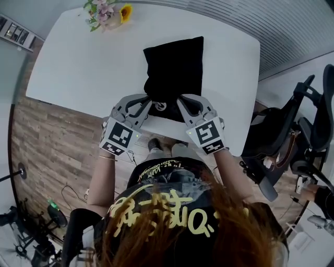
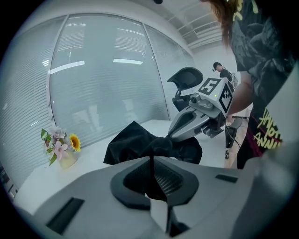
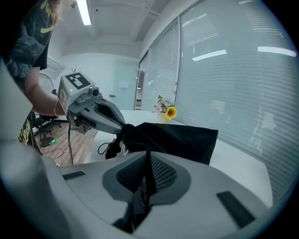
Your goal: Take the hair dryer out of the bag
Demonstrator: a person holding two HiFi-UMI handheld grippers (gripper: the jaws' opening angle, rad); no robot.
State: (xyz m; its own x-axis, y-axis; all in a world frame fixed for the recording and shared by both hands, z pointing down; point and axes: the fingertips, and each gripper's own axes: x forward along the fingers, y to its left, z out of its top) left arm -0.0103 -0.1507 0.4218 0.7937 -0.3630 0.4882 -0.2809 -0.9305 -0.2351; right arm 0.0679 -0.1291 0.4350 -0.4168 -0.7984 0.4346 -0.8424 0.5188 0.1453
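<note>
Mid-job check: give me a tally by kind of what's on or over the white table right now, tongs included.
black bag: 1
vase of flowers: 1
tongs: 2 (left tongs, right tongs, each shut on the black bag's near end)
Total: 4

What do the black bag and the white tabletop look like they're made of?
The bag looks like soft matte cloth, perhaps velvet or felt: it slumps, folds and gathers at its mouth without shine. The tabletop looks like smooth white laminate or painted board, flat and evenly coloured; which one I cannot tell.
</note>
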